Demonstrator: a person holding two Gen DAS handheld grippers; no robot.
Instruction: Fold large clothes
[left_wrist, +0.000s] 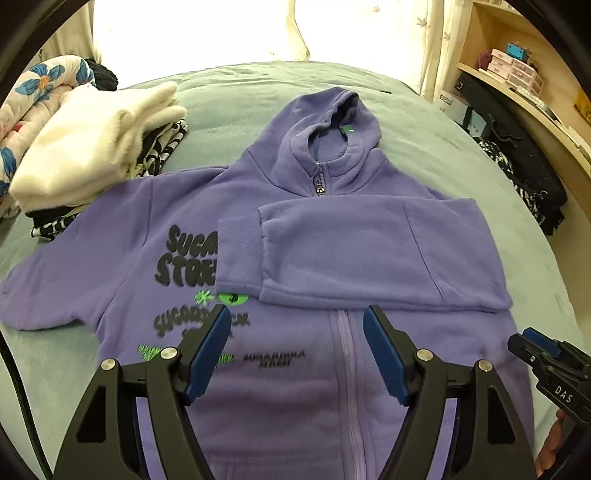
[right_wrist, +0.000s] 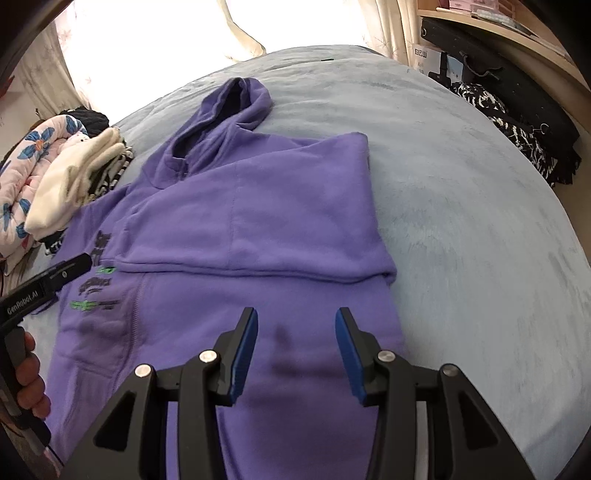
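Observation:
A purple zip hoodie lies flat on the bed, hood toward the window. Its right sleeve is folded across the chest, cuff near the black lettering. The other sleeve stretches out to the left. My left gripper hovers open above the zipper with nothing between its blue pads. My right gripper hangs open over the hoodie's lower right part, holding nothing. Its tip shows at the right edge of the left wrist view. The left gripper's body shows at the left of the right wrist view.
A stack of folded clothes with a white fleece on top sits left of the hoodie, beside a floral quilt. Black patterned garments lie at the bed's right edge under a wooden shelf. The grey-green bedcover stretches to the right.

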